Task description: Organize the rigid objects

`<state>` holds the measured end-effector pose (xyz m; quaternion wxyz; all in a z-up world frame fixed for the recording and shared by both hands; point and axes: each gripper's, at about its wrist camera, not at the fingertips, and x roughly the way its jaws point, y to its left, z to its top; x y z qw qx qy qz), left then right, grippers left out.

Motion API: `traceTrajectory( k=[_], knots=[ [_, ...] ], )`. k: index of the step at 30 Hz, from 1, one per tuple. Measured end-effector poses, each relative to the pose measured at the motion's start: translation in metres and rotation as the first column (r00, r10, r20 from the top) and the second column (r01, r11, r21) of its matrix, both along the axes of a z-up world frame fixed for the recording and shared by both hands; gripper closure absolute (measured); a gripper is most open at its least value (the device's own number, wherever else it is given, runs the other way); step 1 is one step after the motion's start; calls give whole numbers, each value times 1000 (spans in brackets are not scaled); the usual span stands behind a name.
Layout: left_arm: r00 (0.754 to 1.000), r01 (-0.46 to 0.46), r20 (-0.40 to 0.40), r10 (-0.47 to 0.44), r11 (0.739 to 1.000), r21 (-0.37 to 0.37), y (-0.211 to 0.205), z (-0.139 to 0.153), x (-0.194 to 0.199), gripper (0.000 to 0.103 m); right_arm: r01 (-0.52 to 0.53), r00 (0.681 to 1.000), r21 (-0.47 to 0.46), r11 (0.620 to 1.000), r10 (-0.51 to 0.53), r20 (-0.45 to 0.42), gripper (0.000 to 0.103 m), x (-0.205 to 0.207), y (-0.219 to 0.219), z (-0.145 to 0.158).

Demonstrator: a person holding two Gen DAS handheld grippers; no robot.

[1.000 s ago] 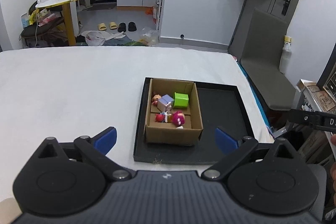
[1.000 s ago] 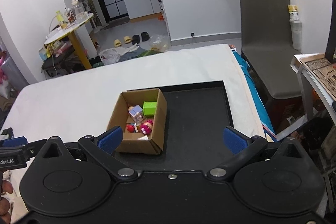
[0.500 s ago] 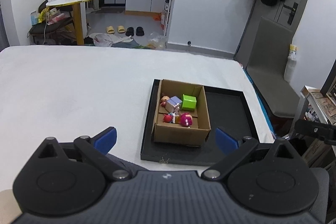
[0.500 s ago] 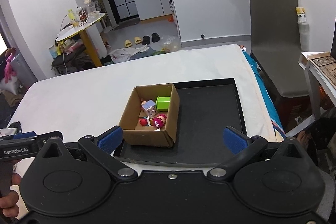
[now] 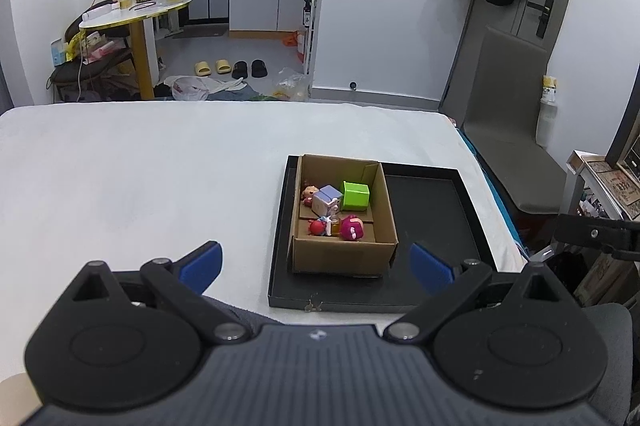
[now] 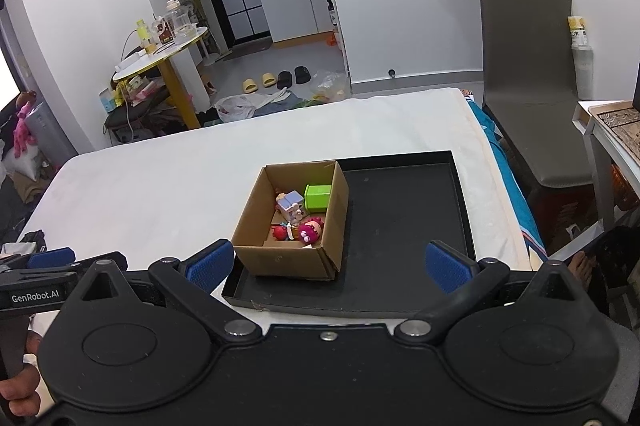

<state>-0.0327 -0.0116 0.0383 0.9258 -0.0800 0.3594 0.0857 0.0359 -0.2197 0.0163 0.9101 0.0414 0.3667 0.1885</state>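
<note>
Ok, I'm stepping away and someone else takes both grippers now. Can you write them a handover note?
Left gripper: open, empty, held back from the tray.
Right gripper: open, empty, also short of the tray.
Cardboard box sits in the left part of the black tray on the white surface. In the box: green cube, pale cube, pink figure, red toy.
Done: nothing visibly taken out.
Left: probably sorting the toys; the tray's right part is bare.

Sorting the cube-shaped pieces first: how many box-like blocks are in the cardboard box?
2. A green block sits at the far right of the cardboard box; a pale lilac-and-white block is just left of it. Figurines nearer could hide more.
</note>
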Motion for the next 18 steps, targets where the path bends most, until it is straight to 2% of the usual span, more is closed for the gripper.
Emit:
traceTrajectory(
  k=[18],
  knots=[
    [1000,-8,-5,8,1000,0,3,0,-1,4,0,1000,-11,1000,0,2,0,-1,2,-2]
  ],
)
